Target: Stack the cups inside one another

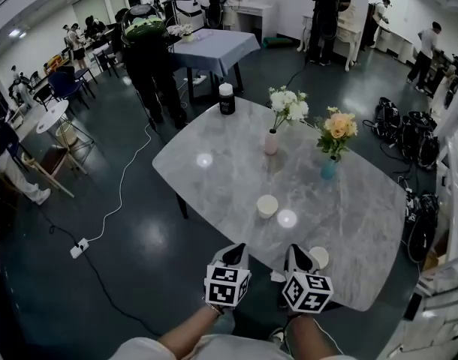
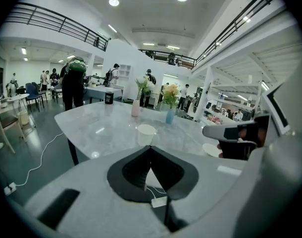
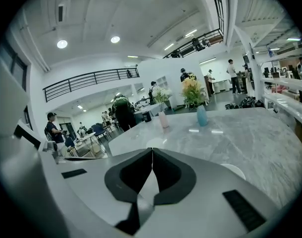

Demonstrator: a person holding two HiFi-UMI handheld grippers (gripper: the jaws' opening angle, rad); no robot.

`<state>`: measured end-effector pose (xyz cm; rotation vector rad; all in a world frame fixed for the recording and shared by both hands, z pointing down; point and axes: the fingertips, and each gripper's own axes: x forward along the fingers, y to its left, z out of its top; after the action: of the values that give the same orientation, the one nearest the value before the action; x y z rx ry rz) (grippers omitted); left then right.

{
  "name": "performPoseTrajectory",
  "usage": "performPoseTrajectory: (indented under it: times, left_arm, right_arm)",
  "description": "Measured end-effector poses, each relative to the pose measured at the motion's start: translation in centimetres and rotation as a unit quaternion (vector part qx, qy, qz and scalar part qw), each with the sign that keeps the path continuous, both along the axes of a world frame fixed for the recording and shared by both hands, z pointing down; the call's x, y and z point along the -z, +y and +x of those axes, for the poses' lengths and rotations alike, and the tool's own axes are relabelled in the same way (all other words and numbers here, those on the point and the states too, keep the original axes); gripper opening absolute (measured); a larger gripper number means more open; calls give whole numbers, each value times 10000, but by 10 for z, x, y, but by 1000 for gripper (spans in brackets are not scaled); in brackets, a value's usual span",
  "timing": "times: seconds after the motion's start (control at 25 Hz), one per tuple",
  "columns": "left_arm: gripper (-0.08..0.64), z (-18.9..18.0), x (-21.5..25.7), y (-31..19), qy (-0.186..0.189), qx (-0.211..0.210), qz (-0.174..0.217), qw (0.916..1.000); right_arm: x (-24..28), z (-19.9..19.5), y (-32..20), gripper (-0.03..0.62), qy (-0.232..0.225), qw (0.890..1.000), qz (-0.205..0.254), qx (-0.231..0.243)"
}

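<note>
The left gripper (image 1: 233, 255) and right gripper (image 1: 299, 256) hang over the near edge of the marble bench (image 1: 349, 216). Both pairs of fingers are pressed together with nothing between them. One white paper cup (image 1: 267, 205) stands upright ahead of them, and a second cup (image 1: 319, 256) sits just beside the right gripper.

The table (image 1: 221, 193) lay bare across its left side, open from the near edge to the white cup (image 1: 267, 205). Beyond, a pink vase (image 1: 271, 142) and a blue vase (image 1: 329, 169) (the blue one nearer) barred the far right; a black jar (image 1: 227, 98) stood at the far edge.
</note>
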<state>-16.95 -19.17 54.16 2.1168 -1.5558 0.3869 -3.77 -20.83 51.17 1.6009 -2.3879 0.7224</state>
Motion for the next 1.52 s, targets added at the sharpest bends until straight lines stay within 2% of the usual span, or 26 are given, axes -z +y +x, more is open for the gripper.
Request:
performPoseTrajectory:
  times: [0.48, 0.56, 1.16, 1.52]
  left_arm:
    - [-5, -29, -33, -41, 107, 234, -218, 9994]
    - [-5, -35, -37, -44, 99, 262, -258, 9993]
    - [-5, -54, -70, -57, 188, 362, -533, 9977]
    - [-5, -64, -86, -63, 293, 450, -622, 9966]
  right_arm:
    - [-55, -38, -58, 17, 87, 9990, -367, 255]
    - [-64, -45, -64, 56, 77, 9984, -469, 303]
    - [-103, -68, -103, 177, 311, 9954, -770, 470]
    - [-121, -79, -123, 219, 704, 9931, -759, 545]
